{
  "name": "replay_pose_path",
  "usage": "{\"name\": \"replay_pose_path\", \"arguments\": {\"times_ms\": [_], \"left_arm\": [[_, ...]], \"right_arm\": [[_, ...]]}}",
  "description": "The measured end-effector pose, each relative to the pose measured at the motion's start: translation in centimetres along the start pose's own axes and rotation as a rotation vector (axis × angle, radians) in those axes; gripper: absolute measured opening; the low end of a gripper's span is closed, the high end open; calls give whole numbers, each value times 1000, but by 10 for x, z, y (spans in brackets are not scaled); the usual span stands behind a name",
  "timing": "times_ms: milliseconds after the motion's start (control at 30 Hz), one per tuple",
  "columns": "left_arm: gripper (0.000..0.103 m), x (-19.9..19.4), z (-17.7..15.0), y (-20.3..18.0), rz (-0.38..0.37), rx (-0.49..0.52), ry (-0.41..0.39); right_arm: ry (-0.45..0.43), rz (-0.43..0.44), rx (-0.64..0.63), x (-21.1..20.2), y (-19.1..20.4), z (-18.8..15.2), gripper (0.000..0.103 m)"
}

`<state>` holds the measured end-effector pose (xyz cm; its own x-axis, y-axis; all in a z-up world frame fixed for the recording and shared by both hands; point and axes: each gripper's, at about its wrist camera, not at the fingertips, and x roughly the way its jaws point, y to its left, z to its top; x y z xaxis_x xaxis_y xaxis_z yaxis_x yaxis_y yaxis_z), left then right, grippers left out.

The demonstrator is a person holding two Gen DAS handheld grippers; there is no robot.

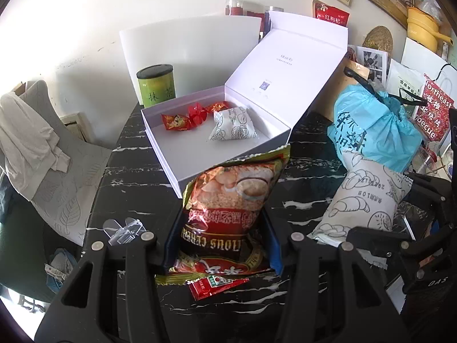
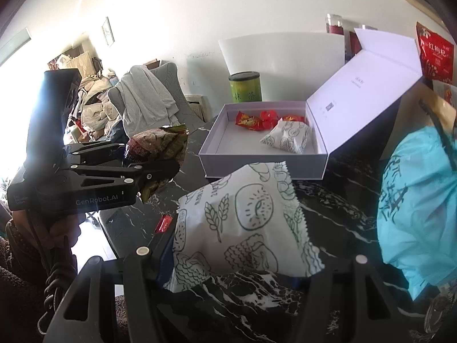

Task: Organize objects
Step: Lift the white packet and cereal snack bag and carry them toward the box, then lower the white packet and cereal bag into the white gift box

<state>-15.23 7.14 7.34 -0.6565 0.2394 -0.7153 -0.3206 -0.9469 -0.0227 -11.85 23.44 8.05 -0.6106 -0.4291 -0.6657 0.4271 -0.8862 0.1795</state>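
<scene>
The left gripper [image 1: 218,243] is clamped on a red cereal packet [image 1: 228,197], held above the black marbled surface [image 1: 137,171] (a small red sachet [image 1: 212,285] lies beneath it). Beyond sits the open white box [image 1: 168,154], holding red sweets [image 1: 197,114] and a printed pouch [image 1: 232,128]. Rightmost, the right gripper [image 2: 240,268] clamps a white bread-print packet [image 2: 242,223], just short of the box.

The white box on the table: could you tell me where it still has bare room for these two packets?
The white box is bare across its near half, between the front wall and the white pastry packet. The far side is crowded: three red candies lie in a row there. The left corner below the candies is free too.
</scene>
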Motion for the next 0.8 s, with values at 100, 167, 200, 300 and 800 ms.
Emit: {"name": "replay_pose_path", "arguments": {"times_ms": [100,167,200,300,800], "left_arm": [[48,-5,3,-1,3,10,-10],[48,-6,6,0,2,10,-13],[48,-5,7,1,3,8,-14],[48,-2,11,3,4,7,-13],[48,39,46,16,7,41,20]], "right_arm": [[-10,2,-2,-3,1,3,62],[-12,5,-2,-3,1,6,62],[-11,4,-3,-2,1,7,62],[-7,2,-11,2,0,12,62],[11,-19,-26,39,-31,54,62]]}}
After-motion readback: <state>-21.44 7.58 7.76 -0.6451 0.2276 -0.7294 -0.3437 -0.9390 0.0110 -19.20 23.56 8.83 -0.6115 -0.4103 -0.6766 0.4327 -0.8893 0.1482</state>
